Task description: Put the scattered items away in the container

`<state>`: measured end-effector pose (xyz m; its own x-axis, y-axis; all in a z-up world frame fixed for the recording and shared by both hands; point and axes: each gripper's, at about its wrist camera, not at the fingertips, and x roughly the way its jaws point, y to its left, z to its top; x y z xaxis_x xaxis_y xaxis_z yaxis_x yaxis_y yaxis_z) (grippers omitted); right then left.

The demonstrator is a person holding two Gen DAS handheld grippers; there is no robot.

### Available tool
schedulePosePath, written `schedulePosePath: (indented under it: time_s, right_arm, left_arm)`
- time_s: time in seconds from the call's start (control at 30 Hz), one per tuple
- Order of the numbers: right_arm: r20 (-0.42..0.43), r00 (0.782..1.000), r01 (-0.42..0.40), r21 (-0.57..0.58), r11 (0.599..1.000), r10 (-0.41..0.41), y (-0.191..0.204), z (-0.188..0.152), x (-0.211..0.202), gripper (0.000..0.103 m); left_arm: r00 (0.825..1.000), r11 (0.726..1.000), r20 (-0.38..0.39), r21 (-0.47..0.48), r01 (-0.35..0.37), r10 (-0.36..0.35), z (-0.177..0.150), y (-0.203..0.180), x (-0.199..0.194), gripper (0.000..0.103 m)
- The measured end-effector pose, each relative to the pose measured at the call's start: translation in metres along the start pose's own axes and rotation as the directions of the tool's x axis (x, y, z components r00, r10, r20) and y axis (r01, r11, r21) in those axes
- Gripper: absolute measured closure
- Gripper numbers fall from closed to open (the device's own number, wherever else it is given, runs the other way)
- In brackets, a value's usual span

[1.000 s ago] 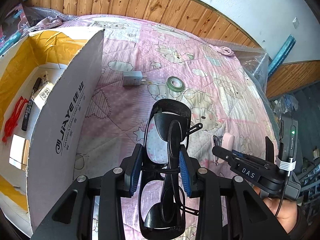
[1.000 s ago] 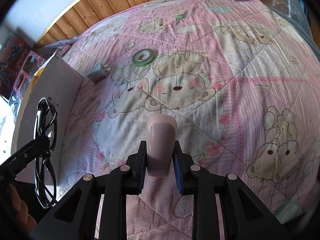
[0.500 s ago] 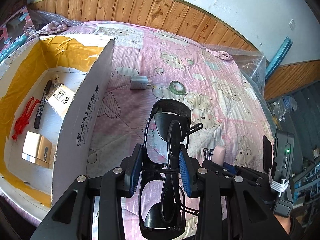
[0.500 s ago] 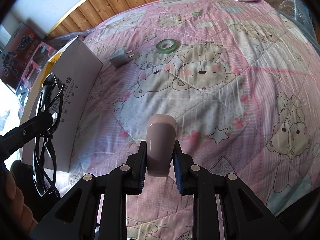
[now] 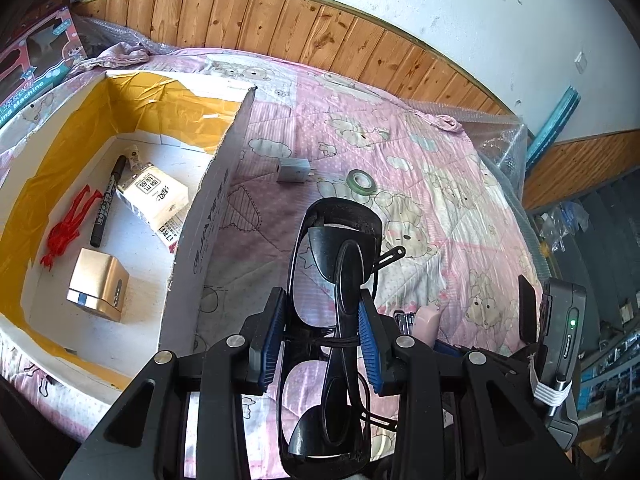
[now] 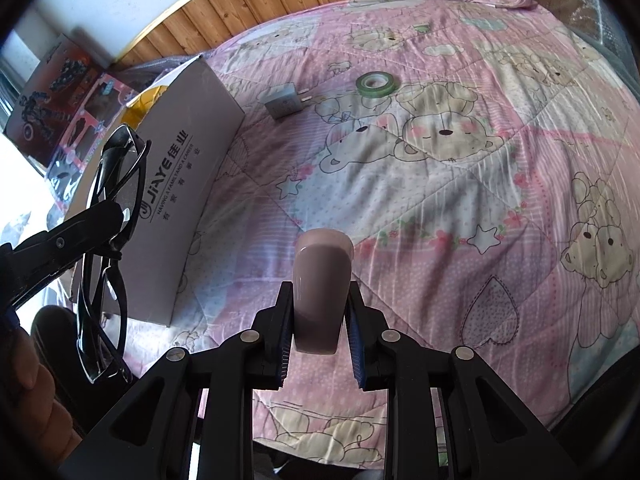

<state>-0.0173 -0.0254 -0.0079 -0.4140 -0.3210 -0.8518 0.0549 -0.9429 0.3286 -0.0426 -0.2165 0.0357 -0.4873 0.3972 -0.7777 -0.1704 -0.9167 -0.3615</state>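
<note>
Pink bear quilt (image 5: 420, 184): my cardboard box (image 5: 208, 216) holds marker (image 5: 105, 204), tissue pack (image 5: 154, 200), gold cube (image 5: 98, 290); left gripper (image 5: 322, 338) clamps sunglasses (image 5: 340, 264), right gripper (image 6: 320, 332) a pink case (image 6: 320, 288).

A home bedroom: a bed under a pink teddy-bear quilt (image 6: 440, 152) against wood-panelled wall (image 5: 320, 32)

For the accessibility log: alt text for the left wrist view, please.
The left gripper clamps black glasses above a pink bear-print quilt, beside an open cardboard box holding a marker, a gold box and a packet.
</note>
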Motion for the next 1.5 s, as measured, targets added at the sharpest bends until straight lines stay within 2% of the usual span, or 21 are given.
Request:
schedulePosePath:
  time_s: [0.77, 1.5]
  right_arm:
    - [0.035, 0.995, -0.087, -0.116, 0.99, 0.091, 0.083, 0.0, -0.03, 0.078]
    - [0.043, 0.99, -0.127, -0.185, 0.975, 0.137, 0.132, 0.007, -0.037, 0.078]
  left_arm:
    - [0.995, 0.996, 0.096, -0.083, 0.043, -0.035, 0.003, 0.045, -0.059, 0.067]
    - [0.987, 0.985, 0.161, -0.165, 0.05, -0.023, 0.008, 0.09, -0.094, 0.067]
